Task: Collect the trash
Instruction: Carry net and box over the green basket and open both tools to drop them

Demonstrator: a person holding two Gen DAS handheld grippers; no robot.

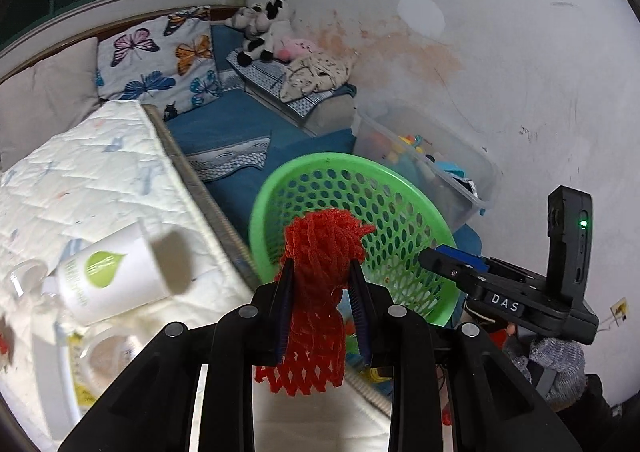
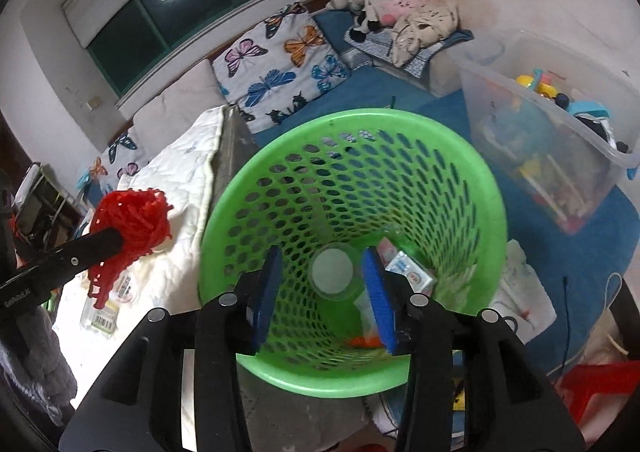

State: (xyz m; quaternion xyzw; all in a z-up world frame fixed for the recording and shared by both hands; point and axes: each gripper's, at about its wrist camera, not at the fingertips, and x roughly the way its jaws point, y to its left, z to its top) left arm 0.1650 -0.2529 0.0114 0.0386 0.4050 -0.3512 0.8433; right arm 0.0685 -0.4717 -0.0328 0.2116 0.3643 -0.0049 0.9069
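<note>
One white quilted mattress (image 1: 100, 179) lies left of one green perforated basket (image 2: 472, 179), with one clear plastic bin (image 2: 560, 139) of toys, hard to make out, far right. The left hand-held gripper (image 1: 320, 272) is clamped on one red foam net (image 1: 320, 264) at the basket's near rim. Only the right wrist view shows the basket's litter, including a round lid (image 2: 332, 272) and a small carton (image 2: 412, 272); there the right hand-held gripper (image 2: 326, 272) hangs part-open and empty.

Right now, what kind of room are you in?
Probably a bedroom or a child's room: a quilted mattress, a butterfly pillow, plush toys and a clear bin of toys.
</note>
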